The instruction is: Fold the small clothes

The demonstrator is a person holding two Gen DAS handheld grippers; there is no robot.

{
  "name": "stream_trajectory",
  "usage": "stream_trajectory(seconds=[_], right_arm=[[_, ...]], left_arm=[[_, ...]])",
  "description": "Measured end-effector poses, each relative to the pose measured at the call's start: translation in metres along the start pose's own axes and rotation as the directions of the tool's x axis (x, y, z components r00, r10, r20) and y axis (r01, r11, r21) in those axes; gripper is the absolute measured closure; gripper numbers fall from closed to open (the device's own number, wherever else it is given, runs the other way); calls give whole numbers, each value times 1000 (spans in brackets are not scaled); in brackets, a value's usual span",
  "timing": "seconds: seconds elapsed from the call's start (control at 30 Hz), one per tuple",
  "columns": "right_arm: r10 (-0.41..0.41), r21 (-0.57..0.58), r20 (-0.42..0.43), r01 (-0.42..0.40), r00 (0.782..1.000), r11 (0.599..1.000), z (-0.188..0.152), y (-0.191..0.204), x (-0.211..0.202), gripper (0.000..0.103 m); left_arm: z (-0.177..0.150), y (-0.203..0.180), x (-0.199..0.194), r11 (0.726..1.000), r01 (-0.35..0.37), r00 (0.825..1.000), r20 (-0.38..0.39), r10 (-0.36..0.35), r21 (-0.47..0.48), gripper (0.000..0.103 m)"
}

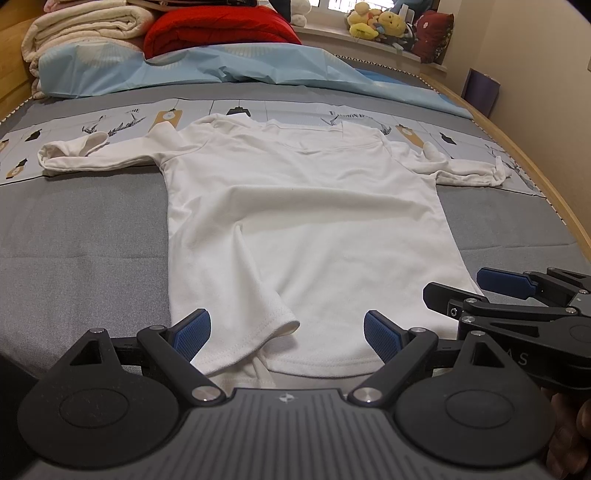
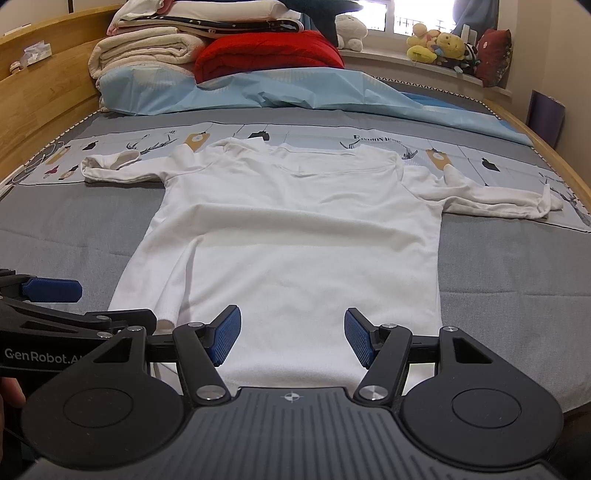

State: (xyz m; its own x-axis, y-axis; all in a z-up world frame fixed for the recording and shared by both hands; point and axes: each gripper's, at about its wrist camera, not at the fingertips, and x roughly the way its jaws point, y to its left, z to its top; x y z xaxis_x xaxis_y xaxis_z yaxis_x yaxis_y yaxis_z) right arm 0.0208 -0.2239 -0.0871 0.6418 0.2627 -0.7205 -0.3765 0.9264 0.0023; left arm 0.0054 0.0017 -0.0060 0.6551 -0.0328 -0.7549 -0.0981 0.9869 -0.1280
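Observation:
A small white long-sleeved shirt lies flat on the grey bed, both sleeves spread out to the sides; it also shows in the right wrist view. A fold of cloth near the hem is turned up on the left side. My left gripper is open over the left part of the hem, touching nothing. My right gripper is open over the right part of the hem, empty. Each gripper shows at the edge of the other's view: the right one and the left one.
The grey bed cover has a printed band under the shirt's shoulders. A light blue sheet, folded blankets and a red quilt lie at the head. Plush toys sit on the sill. A wooden bed rail runs along the right.

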Motion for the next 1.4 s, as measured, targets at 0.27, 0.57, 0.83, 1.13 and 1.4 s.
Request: stream_trajectory(seconds=[0.27, 0.57, 0.83, 1.13, 1.4], right_arm=[[0, 3, 4, 0, 1000, 1000, 0, 0, 0, 39], [-10, 36, 3, 10, 1000, 999, 1, -10, -1, 39], [-30, 43, 135, 24, 990, 999, 31, -64, -25, 61], [-77, 234, -99, 98, 992, 967, 28, -174, 29, 60], [3, 263, -428, 121, 904, 957, -6, -161, 101, 60]], left_arm=[[1, 1, 0, 1000, 22, 1000, 2, -22, -16, 10], [13, 27, -4, 994, 46, 989, 141, -32, -97, 10], [68, 111, 1, 987, 101, 982, 171, -78, -129, 77], [68, 143, 59, 940, 213, 965, -94, -245, -268, 79], [52, 154, 102, 950, 65, 948, -278, -154, -304, 75]])
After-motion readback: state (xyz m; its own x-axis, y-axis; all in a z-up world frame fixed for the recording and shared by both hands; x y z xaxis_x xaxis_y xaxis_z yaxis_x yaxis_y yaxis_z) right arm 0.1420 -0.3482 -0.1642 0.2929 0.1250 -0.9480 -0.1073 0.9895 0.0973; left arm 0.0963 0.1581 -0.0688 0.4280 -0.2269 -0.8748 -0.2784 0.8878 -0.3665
